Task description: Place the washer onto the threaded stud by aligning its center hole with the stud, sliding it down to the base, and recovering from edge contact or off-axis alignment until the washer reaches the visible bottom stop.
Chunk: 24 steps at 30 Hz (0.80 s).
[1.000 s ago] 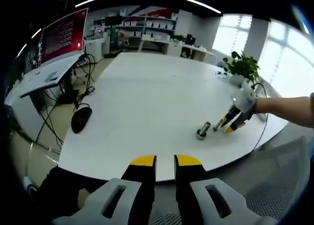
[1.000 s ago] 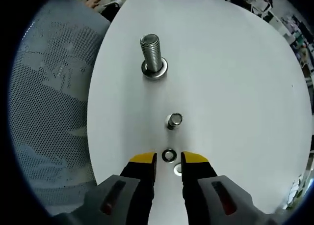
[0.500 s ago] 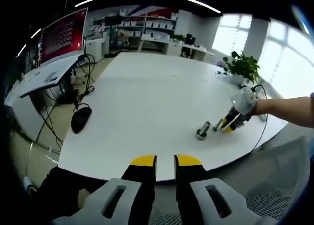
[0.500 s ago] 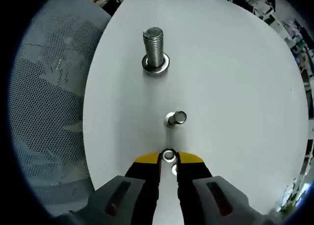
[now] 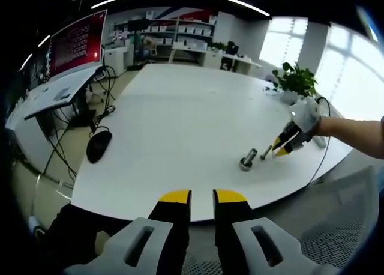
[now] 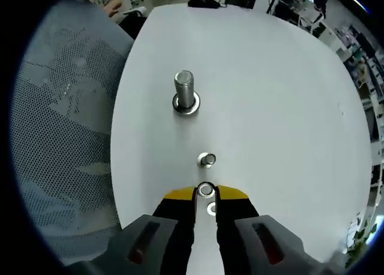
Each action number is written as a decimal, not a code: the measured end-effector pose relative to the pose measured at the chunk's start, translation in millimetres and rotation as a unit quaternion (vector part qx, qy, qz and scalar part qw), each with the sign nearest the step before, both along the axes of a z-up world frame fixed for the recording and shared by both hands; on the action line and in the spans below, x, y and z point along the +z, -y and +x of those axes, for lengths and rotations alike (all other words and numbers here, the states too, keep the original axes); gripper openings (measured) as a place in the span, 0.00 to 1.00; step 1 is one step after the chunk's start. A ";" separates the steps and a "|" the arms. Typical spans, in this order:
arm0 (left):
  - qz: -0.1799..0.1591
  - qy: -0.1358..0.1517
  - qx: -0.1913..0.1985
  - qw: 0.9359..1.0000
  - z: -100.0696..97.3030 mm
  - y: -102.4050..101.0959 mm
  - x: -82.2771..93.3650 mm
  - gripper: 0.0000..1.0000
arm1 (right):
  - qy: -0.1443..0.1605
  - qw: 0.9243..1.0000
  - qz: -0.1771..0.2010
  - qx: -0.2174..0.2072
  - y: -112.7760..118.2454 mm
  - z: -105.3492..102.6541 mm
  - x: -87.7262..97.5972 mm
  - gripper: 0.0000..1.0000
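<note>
In the right gripper view my right gripper (image 6: 206, 193) is shut on a small steel washer (image 6: 206, 190), held between the yellow tips above the white table (image 6: 270, 107). A second washer (image 6: 212, 209) lies flat on the table just below the tips. Ahead stands a small short stud (image 6: 207, 160), and farther on the large threaded stud (image 6: 185, 90) upright on its wide base. In the left gripper view the right gripper (image 5: 281, 149) hovers right of the large stud (image 5: 248, 159). My left gripper (image 5: 202, 197) hangs off the table's near edge, jaws slightly apart and holding nothing.
A grey mesh chair (image 6: 60, 137) borders the table on the left of the right gripper view. In the left gripper view a black mouse (image 5: 99, 145) lies at the table's left edge, a potted plant (image 5: 295, 83) stands at the far right, and a monitor (image 5: 78, 44) is on a side desk.
My right gripper closed on the washer and lifted it off the table, pulling back so the large stud looks smaller. The left gripper has not moved.
</note>
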<state>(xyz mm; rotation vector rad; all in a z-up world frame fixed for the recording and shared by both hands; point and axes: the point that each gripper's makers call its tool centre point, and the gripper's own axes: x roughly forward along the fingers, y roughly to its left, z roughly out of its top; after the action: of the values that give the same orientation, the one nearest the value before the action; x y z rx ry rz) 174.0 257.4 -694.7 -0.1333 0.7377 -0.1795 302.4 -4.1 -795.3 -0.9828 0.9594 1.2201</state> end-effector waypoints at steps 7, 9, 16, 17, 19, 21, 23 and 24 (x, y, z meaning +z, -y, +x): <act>0.000 0.000 0.000 1.000 -0.2 -0.1 -0.1 0.12 | 0.013 1.000 0.014 0.005 -10.1 0.5 13.7 0.13; 0.000 0.000 0.000 1.000 -0.3 -0.1 0.0 0.12 | 0.018 1.000 0.019 0.007 -13.5 0.7 18.1 0.13; 0.000 0.001 0.001 1.000 0.1 -0.2 0.3 0.12 | 0.022 0.999 0.025 0.009 -21.7 3.7 20.1 0.13; 0.000 0.001 0.001 1.000 0.1 -0.2 0.3 0.12 | 0.021 0.999 0.025 0.009 -22.5 3.8 19.3 0.13; 0.000 0.001 0.001 1.000 0.1 -0.2 0.3 0.12 | 0.019 0.999 0.023 0.011 -24.8 3.4 17.2 0.13; 0.000 0.002 0.002 1.000 0.1 -0.3 0.4 0.12 | 0.018 1.000 0.019 0.012 -25.7 3.5 14.5 0.13; 0.000 0.002 0.002 1.000 0.2 -0.5 0.4 0.12 | 0.018 1.000 0.015 0.015 -25.8 4.4 11.4 0.13; 0.000 0.001 0.003 1.000 0.2 -0.5 0.3 0.12 | 0.018 1.000 0.014 0.016 -25.9 4.9 10.7 0.13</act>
<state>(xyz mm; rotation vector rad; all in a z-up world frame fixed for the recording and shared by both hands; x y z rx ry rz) 174.1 257.9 -694.4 -0.1346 0.7346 -0.1745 307.4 21.8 -784.6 -0.9971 0.8999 1.2356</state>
